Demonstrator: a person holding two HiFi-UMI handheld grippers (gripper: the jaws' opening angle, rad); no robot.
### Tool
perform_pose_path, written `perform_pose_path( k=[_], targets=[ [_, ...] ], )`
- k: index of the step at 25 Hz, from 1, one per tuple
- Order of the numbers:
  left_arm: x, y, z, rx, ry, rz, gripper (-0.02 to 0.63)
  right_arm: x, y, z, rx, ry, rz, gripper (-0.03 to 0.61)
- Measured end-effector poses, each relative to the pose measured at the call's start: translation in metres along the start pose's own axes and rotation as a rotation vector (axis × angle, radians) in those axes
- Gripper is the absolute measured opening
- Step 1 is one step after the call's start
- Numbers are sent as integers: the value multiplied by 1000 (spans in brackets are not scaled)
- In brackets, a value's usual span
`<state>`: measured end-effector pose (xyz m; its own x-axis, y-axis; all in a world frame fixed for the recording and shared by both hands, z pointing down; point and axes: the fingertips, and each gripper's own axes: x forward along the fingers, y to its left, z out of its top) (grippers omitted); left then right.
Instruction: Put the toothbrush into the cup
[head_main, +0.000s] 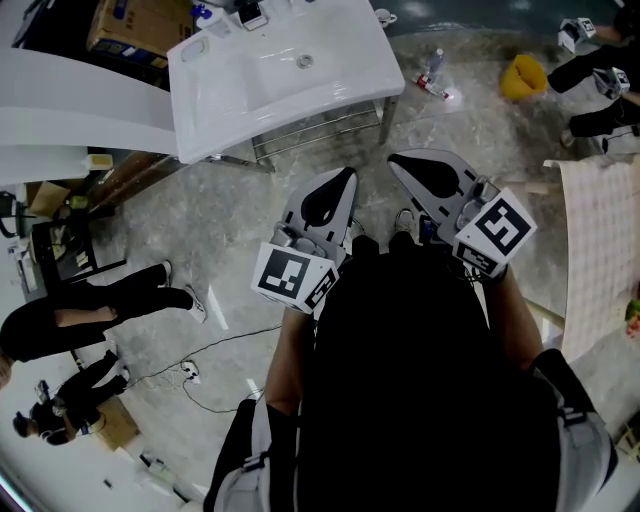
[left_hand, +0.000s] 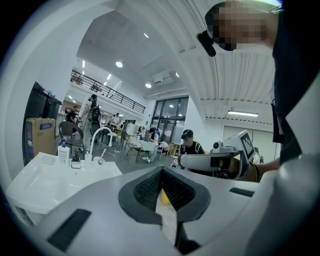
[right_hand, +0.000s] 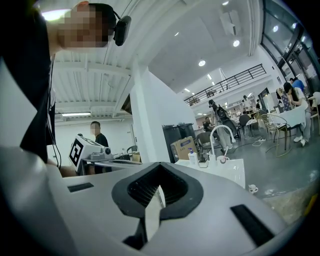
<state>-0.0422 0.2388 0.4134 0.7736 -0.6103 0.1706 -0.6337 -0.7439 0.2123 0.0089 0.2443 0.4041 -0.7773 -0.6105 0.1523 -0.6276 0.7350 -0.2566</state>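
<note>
White sink (head_main: 250, 85) ahead, left gripper (head_main: 343, 180), right gripper (head_main: 398, 163) closed

Overhead plus level views; common sink (head_main: 250, 85)

- white ceramic sink basin (head_main: 250, 80): its back rim gets chopped off at 12 o'clock in the head view
- small white cup (left_hand: 98, 160) on that sink, 9 o'clock in the left gripper view: tiny, and the thin pink-tipped toothbrush (left_hand: 102, 153) in it is barely a sliver
- person's black top (head_main: 420, 380) hides the floor (head_main: 215, 240) at 6 o'clock
</note>
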Motion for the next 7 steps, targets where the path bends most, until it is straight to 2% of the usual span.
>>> perform_pose_path(
  k=[7],
  targets=[
    [-3,2,-3,-3,6,18,9,-3,5,0,-29,8,-2,11]
  ],
)
